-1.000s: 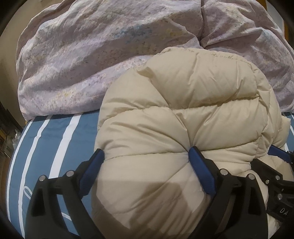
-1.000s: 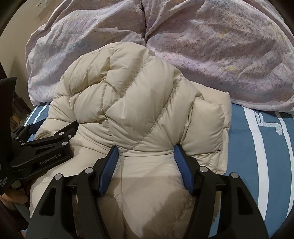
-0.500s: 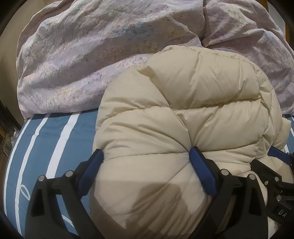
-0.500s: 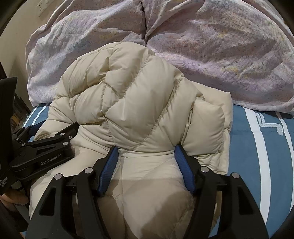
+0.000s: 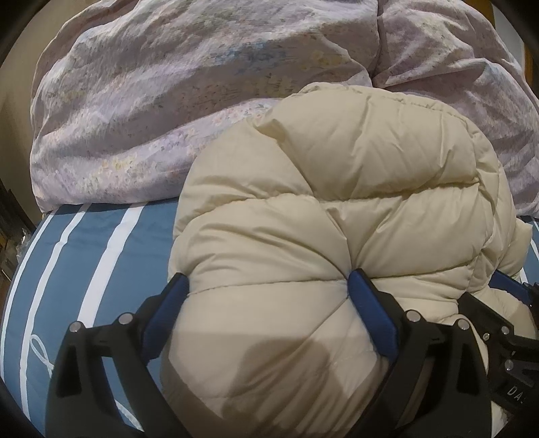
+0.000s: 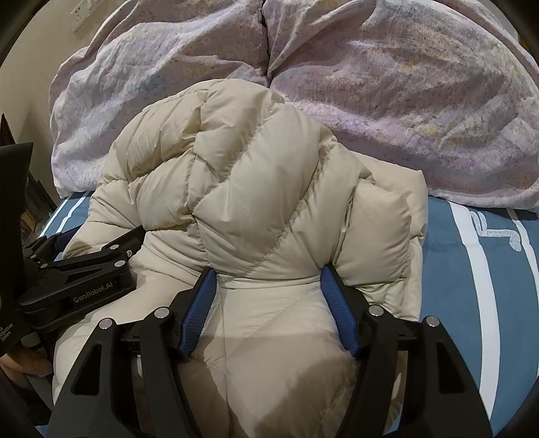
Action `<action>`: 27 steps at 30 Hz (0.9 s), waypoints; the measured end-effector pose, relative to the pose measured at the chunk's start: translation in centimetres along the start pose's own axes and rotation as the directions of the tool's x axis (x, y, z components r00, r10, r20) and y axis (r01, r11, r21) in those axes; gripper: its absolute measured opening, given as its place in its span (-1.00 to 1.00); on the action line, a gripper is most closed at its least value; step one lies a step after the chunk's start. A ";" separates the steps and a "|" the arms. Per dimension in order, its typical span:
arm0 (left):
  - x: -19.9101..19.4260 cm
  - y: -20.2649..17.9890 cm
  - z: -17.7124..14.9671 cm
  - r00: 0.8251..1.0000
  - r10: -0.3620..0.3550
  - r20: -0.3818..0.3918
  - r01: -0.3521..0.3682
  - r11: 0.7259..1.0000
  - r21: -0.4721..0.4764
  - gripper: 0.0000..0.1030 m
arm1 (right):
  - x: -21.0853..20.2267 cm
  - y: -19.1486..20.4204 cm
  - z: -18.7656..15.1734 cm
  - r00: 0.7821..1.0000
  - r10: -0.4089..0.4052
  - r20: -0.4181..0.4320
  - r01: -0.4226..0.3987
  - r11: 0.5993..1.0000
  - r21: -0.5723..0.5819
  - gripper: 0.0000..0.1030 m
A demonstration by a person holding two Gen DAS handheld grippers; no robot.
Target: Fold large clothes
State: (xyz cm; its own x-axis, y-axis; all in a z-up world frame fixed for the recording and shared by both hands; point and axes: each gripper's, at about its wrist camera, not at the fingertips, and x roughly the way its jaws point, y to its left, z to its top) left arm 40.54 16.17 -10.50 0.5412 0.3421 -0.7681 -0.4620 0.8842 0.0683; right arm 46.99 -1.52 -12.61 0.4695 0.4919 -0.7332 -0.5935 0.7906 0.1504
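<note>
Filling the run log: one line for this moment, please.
stage: mid-fold | left gripper: shut on cream puffer jacket | right gripper: shut on jacket | surface: blue striped bed

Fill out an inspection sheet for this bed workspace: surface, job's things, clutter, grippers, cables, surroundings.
Surface: blue bedsheet with white stripes.
Job's things: cream puffer jacket, bunched into a mound on the sheet.
Clutter: lilac floral duvet heaped behind the jacket, touching it.
Grippers: left gripper and right gripper each have quilted jacket fabric bulging between blue pads, side by side at the near edge.
Cables: nothing seen.
Surroundings: beige wall with a white wall outlet at upper left of the right wrist view; dark furniture at far left, unclear.
</note>
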 end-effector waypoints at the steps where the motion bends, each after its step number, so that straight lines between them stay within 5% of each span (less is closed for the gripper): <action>1: 0.1 0.0 0.0 1.000 -0.001 0.001 0.001 1.000 -0.002 0.86 | 0.0 0.0 0.0 1.000 -0.001 0.003 0.001 1.000 -0.001 0.29; 19: 0.2 0.4 -0.5 1.000 -0.009 0.014 0.010 1.000 -0.011 0.88 | 0.0 0.2 -0.4 0.999 -0.009 0.039 0.009 1.000 -0.014 0.30; 27: -0.9 1.5 -0.3 0.999 -0.035 -0.031 0.033 0.998 -0.045 0.95 | -1.2 0.5 0.5 0.998 -0.023 -0.051 0.022 1.000 -0.015 0.50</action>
State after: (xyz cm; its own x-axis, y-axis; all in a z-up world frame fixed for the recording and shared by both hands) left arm 39.12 17.10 -9.91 0.5350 0.3014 -0.7893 -0.4752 0.8797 0.0139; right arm 46.47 -1.48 -11.32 0.4495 0.4544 -0.7691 -0.5926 0.7959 0.1240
